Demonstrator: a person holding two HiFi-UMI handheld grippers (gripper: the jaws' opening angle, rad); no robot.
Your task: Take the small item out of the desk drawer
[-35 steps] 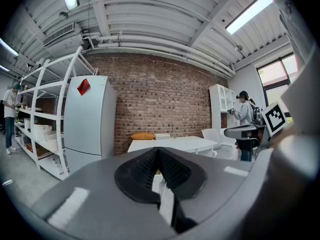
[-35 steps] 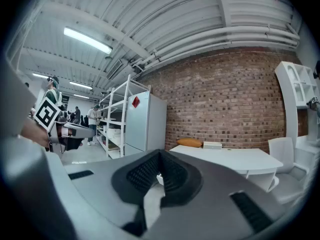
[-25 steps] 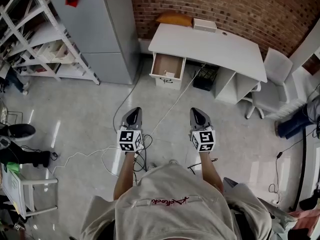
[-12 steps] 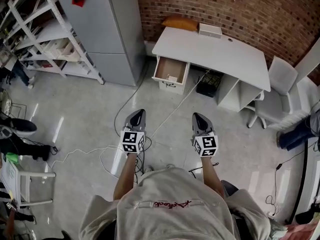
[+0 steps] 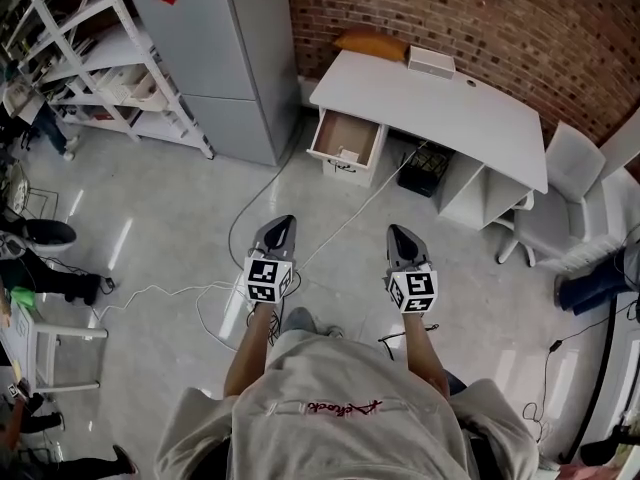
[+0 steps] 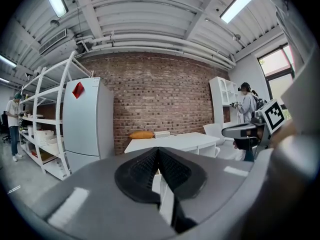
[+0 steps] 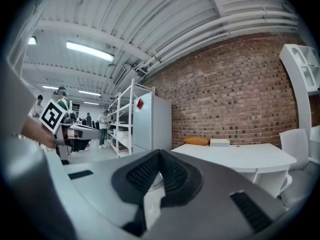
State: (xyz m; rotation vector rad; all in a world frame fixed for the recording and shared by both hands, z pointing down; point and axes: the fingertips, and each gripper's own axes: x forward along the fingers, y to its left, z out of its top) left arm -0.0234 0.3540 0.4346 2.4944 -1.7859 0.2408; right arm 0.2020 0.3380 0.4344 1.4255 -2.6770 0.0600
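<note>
The white desk (image 5: pixel 450 103) stands against the brick wall, its drawer (image 5: pixel 345 138) pulled open at the left end. A small white item (image 5: pixel 347 155) lies at the drawer's front edge. Both grippers are held out over the floor, well short of the drawer. My left gripper (image 5: pixel 283 222) is shut and empty, its pads meeting at the tip (image 6: pixel 158 151). My right gripper (image 5: pixel 398 232) is shut too, with nothing between its pads (image 7: pixel 160 154). Each gripper view looks level toward the desk (image 6: pixel 170 143) (image 7: pixel 235 156) and catches the other gripper at its edge.
A grey fridge (image 5: pixel 220 58) and white shelving (image 5: pixel 100 68) stand left of the desk. Cables (image 5: pixel 200 298) trail across the floor. An orange cushion (image 5: pixel 372 43) and a white box (image 5: pixel 432 61) lie on the desk, a black crate (image 5: pixel 422 173) beneath it, a chair (image 5: pixel 560 198) to its right.
The person has walked forward toward the desk, so the drawer sits lower and nearer in the head view. Both grippers stay shut and level, side by side.
</note>
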